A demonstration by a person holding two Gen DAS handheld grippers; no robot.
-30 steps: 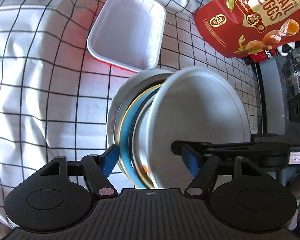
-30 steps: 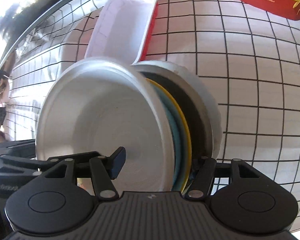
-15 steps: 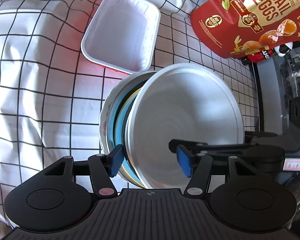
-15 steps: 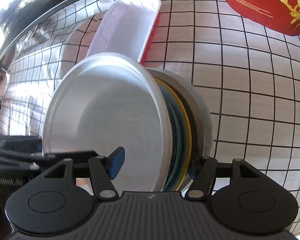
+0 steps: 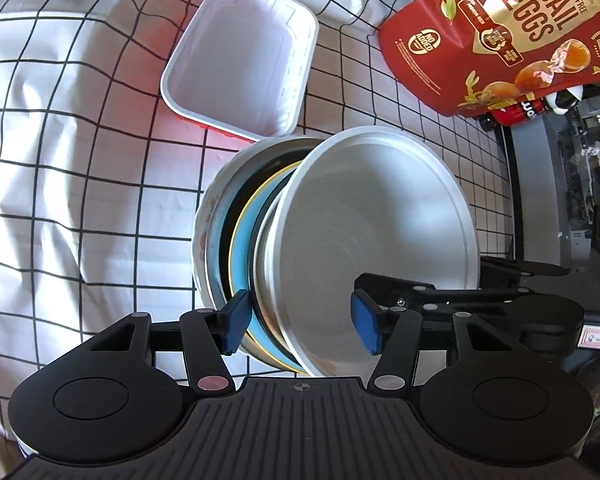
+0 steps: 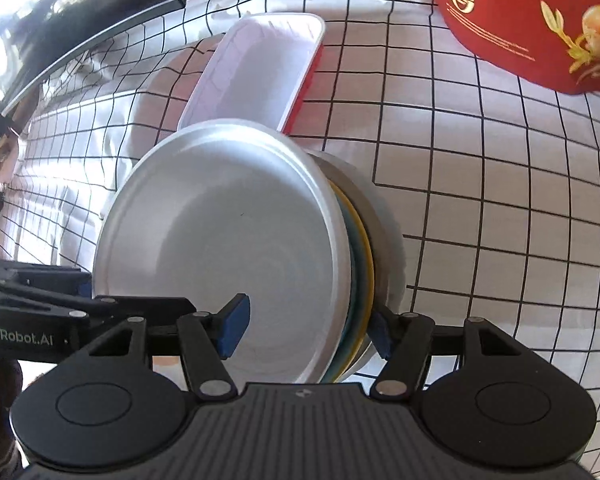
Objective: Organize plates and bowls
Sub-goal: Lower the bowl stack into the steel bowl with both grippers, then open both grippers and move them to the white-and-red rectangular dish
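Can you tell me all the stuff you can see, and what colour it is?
Stack of plates and bowls: one stack, silver, blue, yellow-rimmed, white; on edge between both claws.
Tray: one, white inside, red outside; behind the stack.
Quail egg bag: one, red and gold; far right.
Tablecloth: one, white with black grid; under everything.
Left claw: black, blue pads, straddling the stack.
Right claw: black, blue pads, straddling the stack.
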